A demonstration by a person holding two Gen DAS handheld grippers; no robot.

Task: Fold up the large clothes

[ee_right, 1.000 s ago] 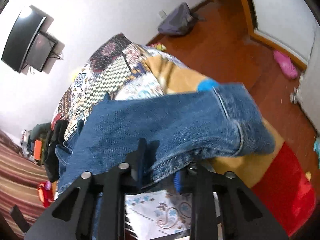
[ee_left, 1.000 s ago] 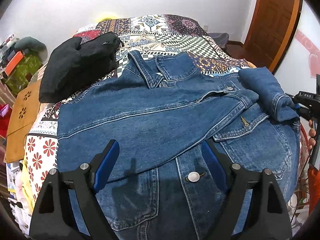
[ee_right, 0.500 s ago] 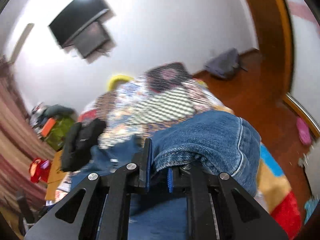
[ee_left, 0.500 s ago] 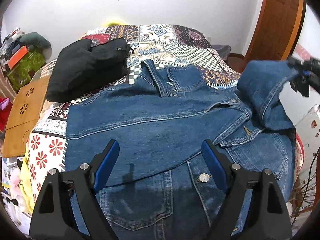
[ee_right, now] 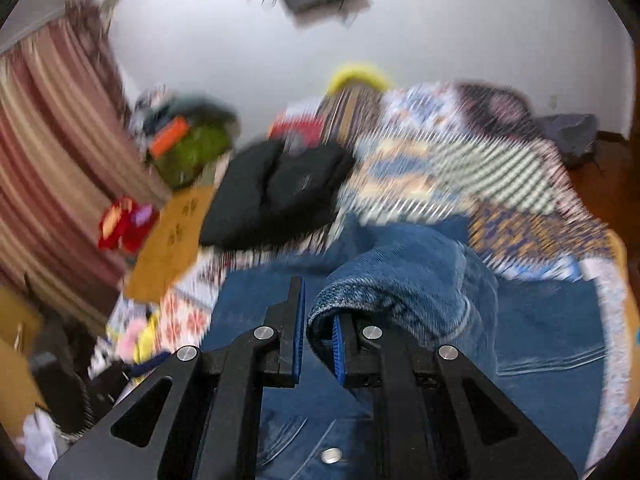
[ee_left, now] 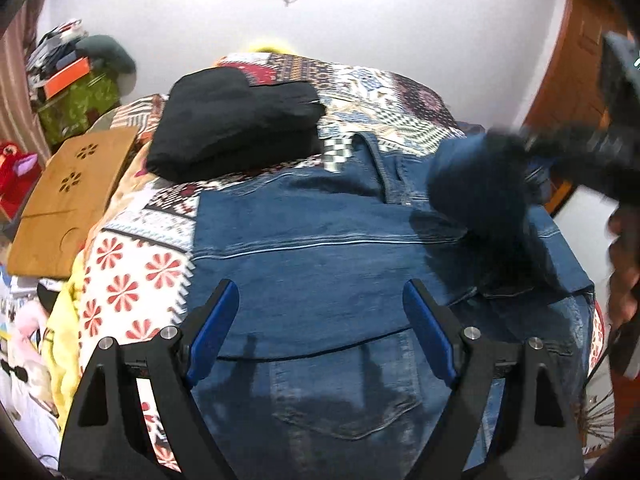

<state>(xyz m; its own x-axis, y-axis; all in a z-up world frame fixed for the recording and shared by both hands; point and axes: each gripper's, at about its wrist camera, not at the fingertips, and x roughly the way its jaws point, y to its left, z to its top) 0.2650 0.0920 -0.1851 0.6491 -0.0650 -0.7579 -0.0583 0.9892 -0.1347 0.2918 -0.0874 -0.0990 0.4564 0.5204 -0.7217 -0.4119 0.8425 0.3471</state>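
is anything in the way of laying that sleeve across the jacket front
Nothing visible blocks it. The right gripper carries the sleeve above the denim jacket, whose front lies bare. The black clothes sit apart on the bedspread, and the open left gripper hovers nearer the hem.

Even indoor light filling both views, white wall (ee_left: 380, 20) glowing brightest, no harsh glare. Left wrist view staying mostly sharp; soft shadows of left gripper (ee_left: 320, 320) fingers falling on denim jacket (ee_left: 320, 272). Right gripper (ee_left: 568, 152) and lifted sleeve (ee_left: 476, 188) smearing with motion blur there. Right wrist view streaking heavily across patterned bedspread (ee_right: 480, 168); only right gripper's own frame reading crisp. Fisheye bending edges, corners darkening to black.
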